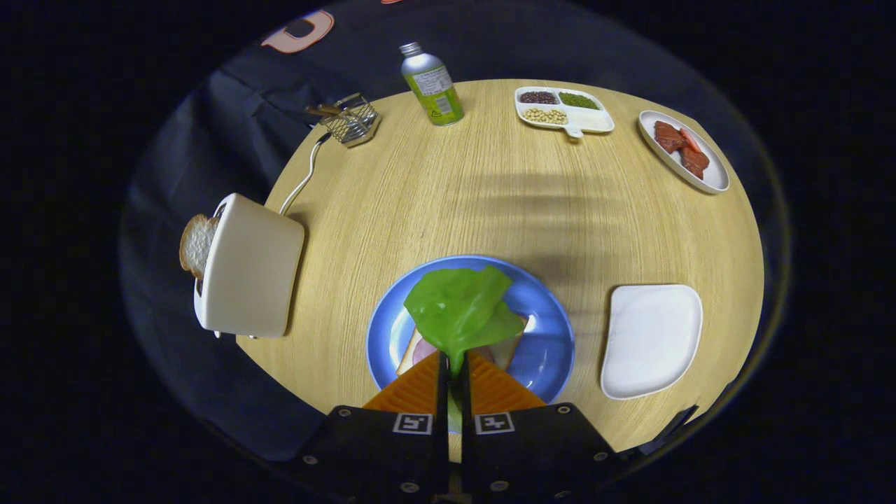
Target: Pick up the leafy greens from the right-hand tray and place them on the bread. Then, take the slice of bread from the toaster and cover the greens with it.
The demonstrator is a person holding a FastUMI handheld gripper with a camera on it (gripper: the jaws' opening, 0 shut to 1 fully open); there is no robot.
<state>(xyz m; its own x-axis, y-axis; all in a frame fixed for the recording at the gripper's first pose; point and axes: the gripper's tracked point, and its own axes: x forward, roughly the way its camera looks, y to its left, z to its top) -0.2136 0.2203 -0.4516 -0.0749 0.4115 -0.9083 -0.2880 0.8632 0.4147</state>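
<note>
My tongs (453, 364), fingers pinched together on the lower edge of the greens (458, 308), held the leaf over the bread (505, 348) on the blue plate (546, 350). A pinkish slice, probably ham, lay on that bread. The white tray (651, 339) to the right sat bare. I judged the first step nearly complete: the next move called for lowering the leaf flat onto the bread, then parting my fingers. The second slice (194, 243) stood in the toaster (248, 269) to the left, untouched, awaiting the covering step.
</note>
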